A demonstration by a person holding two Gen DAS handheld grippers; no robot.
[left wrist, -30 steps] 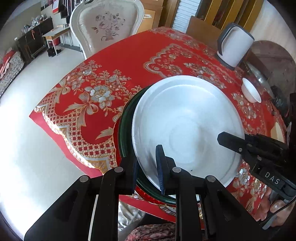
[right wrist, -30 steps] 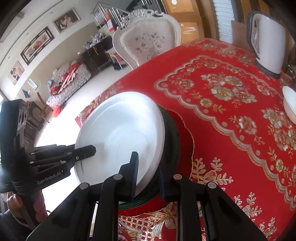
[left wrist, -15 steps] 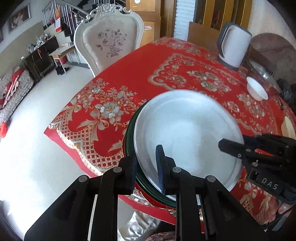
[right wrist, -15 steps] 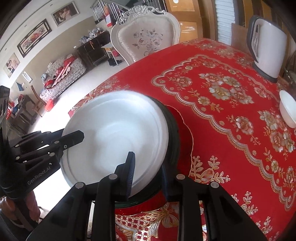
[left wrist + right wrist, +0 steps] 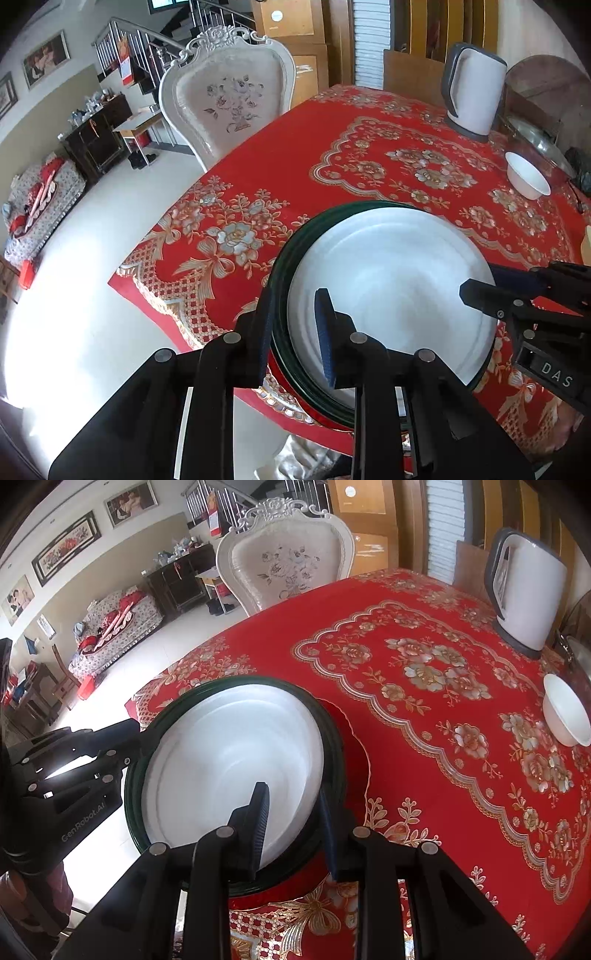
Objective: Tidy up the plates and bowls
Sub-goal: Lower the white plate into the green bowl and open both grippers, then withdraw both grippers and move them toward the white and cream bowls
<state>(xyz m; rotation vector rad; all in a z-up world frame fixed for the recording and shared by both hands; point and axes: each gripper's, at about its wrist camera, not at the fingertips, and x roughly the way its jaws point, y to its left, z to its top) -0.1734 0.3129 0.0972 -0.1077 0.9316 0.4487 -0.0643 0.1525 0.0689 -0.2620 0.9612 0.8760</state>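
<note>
A white plate (image 5: 395,280) lies stacked on a dark green plate (image 5: 284,258) near the table's front edge; the stack also shows in the right wrist view (image 5: 236,760). My left gripper (image 5: 293,332) straddles the stack's left rim, one finger outside the green plate, one over the white plate. My right gripper (image 5: 291,823) straddles the right rim the same way. Both sets of jaws stand a plate-rim's width apart; whether they press the rims I cannot tell. A small white bowl (image 5: 526,179) sits at the far right, also in the right wrist view (image 5: 565,709).
A red floral tablecloth (image 5: 332,158) covers the table. A white kettle (image 5: 474,92) stands at the back right, with a metal lid (image 5: 539,142) beside it. An ornate white chair (image 5: 229,99) stands behind the table. Floor lies to the left.
Both grippers and the plate stack have shifted; the stack looks lower and flatter relative to the tablecloth, and both cameras sit higher and further back. The jaws look a little wider.
</note>
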